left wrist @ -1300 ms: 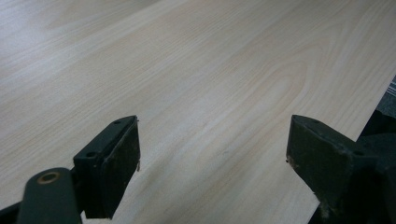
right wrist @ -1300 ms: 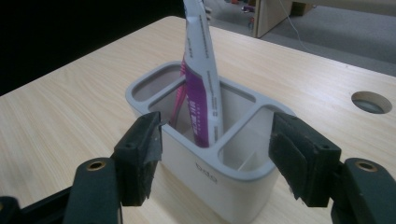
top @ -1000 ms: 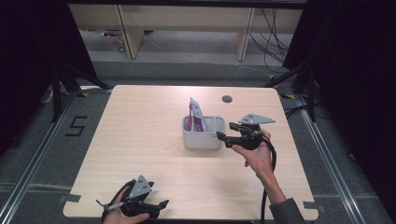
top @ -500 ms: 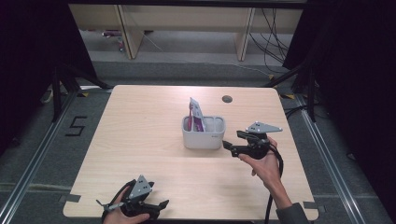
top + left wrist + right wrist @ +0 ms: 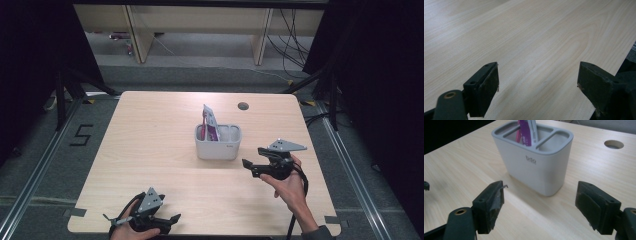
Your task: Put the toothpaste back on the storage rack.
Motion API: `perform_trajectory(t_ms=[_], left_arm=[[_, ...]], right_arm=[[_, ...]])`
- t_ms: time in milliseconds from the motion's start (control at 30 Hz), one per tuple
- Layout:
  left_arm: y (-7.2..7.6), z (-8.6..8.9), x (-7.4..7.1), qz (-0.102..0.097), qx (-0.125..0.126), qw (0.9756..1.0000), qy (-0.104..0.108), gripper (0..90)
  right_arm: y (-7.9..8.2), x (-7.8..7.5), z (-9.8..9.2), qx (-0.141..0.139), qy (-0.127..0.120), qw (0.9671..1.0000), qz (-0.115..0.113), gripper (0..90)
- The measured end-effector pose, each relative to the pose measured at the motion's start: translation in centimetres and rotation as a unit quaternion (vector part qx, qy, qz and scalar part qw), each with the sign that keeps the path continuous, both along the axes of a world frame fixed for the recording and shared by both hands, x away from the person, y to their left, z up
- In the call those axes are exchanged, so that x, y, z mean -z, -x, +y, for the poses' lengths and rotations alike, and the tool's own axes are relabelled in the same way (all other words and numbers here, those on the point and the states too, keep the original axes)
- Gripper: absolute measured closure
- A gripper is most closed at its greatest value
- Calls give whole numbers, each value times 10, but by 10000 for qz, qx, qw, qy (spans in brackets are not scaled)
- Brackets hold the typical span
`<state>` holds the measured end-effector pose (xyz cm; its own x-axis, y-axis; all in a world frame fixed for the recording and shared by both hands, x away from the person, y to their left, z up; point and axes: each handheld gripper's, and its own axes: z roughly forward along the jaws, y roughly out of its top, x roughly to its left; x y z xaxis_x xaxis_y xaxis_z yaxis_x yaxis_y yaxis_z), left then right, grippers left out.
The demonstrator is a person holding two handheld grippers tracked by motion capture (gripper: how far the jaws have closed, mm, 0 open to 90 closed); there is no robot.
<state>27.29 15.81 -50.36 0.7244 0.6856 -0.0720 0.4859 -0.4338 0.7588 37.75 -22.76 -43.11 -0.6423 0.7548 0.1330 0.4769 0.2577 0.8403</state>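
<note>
A pale grey holder [image 5: 218, 142] with three compartments stands mid-table, and a purple and white tube [image 5: 210, 122] leans upright in its left part. My right gripper [image 5: 248, 168] hovers just right of and nearer than the holder, pointing left. Its jaws have just been opening and nothing is between them. In the right gripper view the holder [image 5: 536, 167] and the tube [image 5: 526, 132] stand a short way ahead of the right gripper [image 5: 540, 195]. My left gripper [image 5: 172, 222] rests at the table's near left edge, open over bare wood [image 5: 537, 77].
The light wooden table [image 5: 150, 150] has a round cable hole [image 5: 243, 106] near its far edge, behind the holder. Its near edge runs right under the left gripper. Dark frame legs and cables stand on the floor around the table.
The right gripper has drawn back from the holder's right rim toward the near right side and a little lower, with its jaws wider. The left gripper has stayed put.
</note>
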Motion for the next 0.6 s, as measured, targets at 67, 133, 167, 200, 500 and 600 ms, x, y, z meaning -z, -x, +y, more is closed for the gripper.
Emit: perform_trajectory(t_ms=[67, 133, 167, 200, 500, 600], left_arm=[[0, 0, 0, 5, -6, 10000, -17, 169], [0, 0, 0, 1, -9, 10000, -16, 169], [0, 0, 0, 2, -10, 10000, -16, 169], [0, 0, 0, -2, -11, 10000, -18, 169], [0, 0, 0, -3, -6, 10000, -15, 169], [0, 0, 0, -7, -9, 10000, -27, 169]], right_arm=[[2, 1, -1, 3, 52, 10000, 14, 230], [8, 7, -3, -22, 111, 9999, 15, 229], [10, 9, -3, -33, 37, 10000, 72, 229], [11, 11, -4, -49, 83, 9999, 36, 229], [22, 23, -5, -30, 124, 9997, 229, 226], [25, 29, -5, -119, 214, 9996, 144, 226]])
